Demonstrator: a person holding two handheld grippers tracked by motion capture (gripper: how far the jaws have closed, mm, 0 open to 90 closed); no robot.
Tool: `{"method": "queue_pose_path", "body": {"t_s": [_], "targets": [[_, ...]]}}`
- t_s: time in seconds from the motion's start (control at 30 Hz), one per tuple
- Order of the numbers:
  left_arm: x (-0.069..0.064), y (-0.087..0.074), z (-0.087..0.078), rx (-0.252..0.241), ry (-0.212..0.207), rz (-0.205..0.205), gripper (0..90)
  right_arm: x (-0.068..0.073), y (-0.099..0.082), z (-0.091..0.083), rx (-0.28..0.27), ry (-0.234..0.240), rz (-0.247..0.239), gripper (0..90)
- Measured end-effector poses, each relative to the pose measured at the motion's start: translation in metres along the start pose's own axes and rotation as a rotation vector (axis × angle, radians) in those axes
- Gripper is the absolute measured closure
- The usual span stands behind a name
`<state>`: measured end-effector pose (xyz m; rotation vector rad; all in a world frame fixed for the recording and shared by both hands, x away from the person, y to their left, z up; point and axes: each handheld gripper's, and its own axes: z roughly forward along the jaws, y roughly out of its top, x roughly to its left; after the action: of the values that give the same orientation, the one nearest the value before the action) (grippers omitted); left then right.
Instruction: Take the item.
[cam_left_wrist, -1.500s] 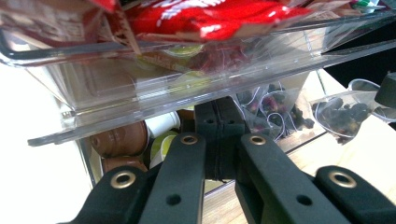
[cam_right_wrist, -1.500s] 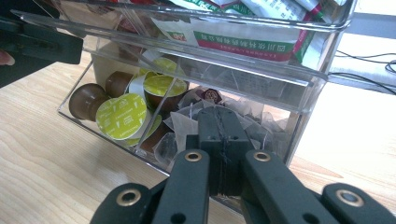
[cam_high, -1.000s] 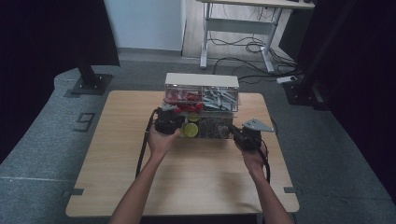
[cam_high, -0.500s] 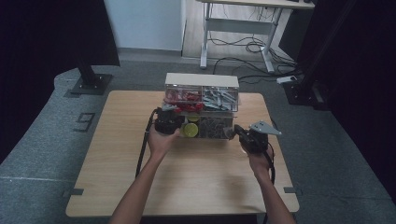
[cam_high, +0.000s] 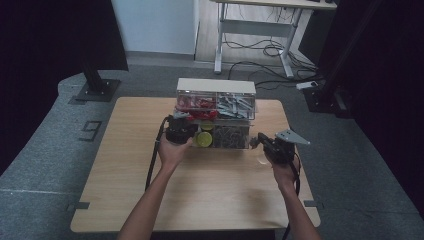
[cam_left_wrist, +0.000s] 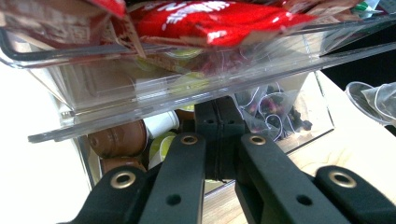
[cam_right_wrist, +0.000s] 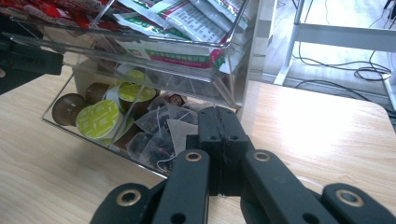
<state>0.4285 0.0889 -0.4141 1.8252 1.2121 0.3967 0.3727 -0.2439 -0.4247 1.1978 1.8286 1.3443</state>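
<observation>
Looks like a lab or recording room set up in an office. Wooden table (cam_high: 200, 190) standing alone on grey carpet (cam_high: 45, 150), ringed by black curtains (cam_high: 40, 40). Black stand base (cam_high: 95, 90) off the table's far left corner. Height-adjustable desk frame (cam_high: 255, 30) behind, loose cables (cam_high: 260, 50) trailing on the wood floor beneath it.

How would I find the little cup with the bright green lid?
Look at the clear plastic organizer at the back of the wooden table. In its bottom tray, on the side away from the see-through tea bags, lie round pods. The green-lidded pod lies nearest the front, its lime foil lid facing out, beside the brown pods.
</observation>
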Motion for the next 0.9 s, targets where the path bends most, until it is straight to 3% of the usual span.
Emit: {"method": "queue_pose_path", "body": {"t_s": [0.9], "targets": [[0.0, 0.0, 0.0, 0.0, 0.0, -0.001, 90.0, -0.031, -0.003, -0.002, 0.026, -0.073, 0.025, 89.7]]}}
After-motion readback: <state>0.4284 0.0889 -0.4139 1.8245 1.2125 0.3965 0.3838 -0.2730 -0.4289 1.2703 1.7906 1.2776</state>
